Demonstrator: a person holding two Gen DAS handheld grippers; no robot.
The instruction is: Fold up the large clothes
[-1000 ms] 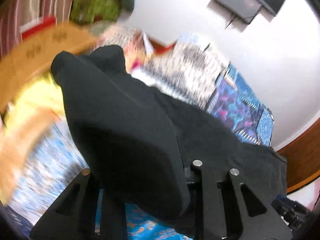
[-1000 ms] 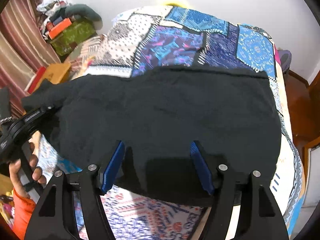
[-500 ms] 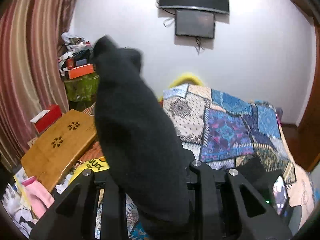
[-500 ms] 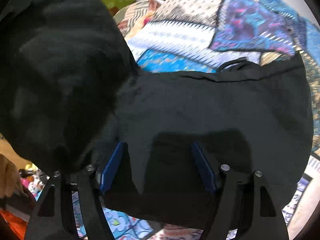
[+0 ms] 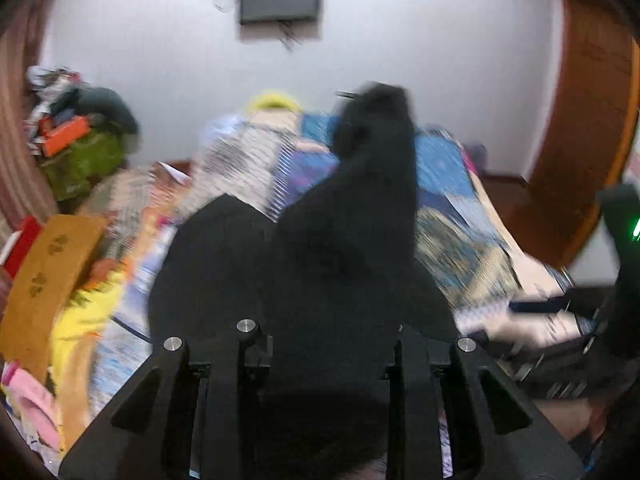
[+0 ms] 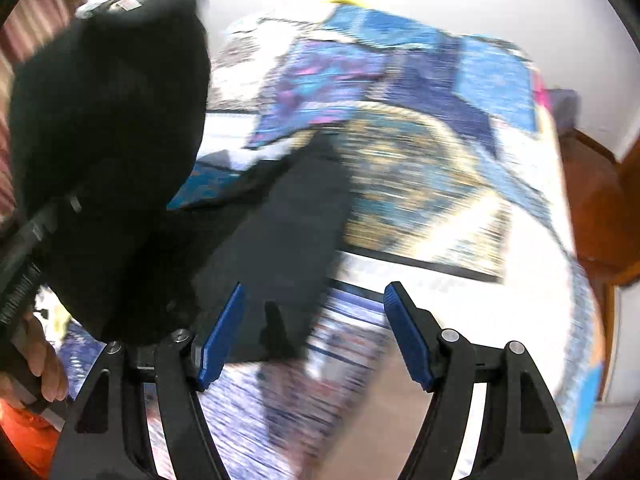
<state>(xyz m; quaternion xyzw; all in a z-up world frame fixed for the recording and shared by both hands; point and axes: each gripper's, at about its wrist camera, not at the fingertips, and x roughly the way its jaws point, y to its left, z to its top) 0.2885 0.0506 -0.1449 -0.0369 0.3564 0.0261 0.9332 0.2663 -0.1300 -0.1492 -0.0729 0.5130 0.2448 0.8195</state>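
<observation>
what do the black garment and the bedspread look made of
Garment: soft matte fabric, likely cotton knit; it drapes limply and shows no shine. Bedspread: thin printed cloth in blue patchwork patterns, probably cotton; motion blur hides the weave.

The left gripper (image 5: 328, 340) points forward and downward, its jaws narrowed and clamped on black cloth (image 5: 344, 248) that bunches up between them and rises in front of the lens. The right gripper (image 6: 312, 332) tilts steeply down, its blue-padded fingers (image 6: 222, 336) spread wide apart with nothing pinched between them. A bare hand (image 6: 38, 356) grips the left gripper's handle at the lower left of the right wrist view.
</observation>
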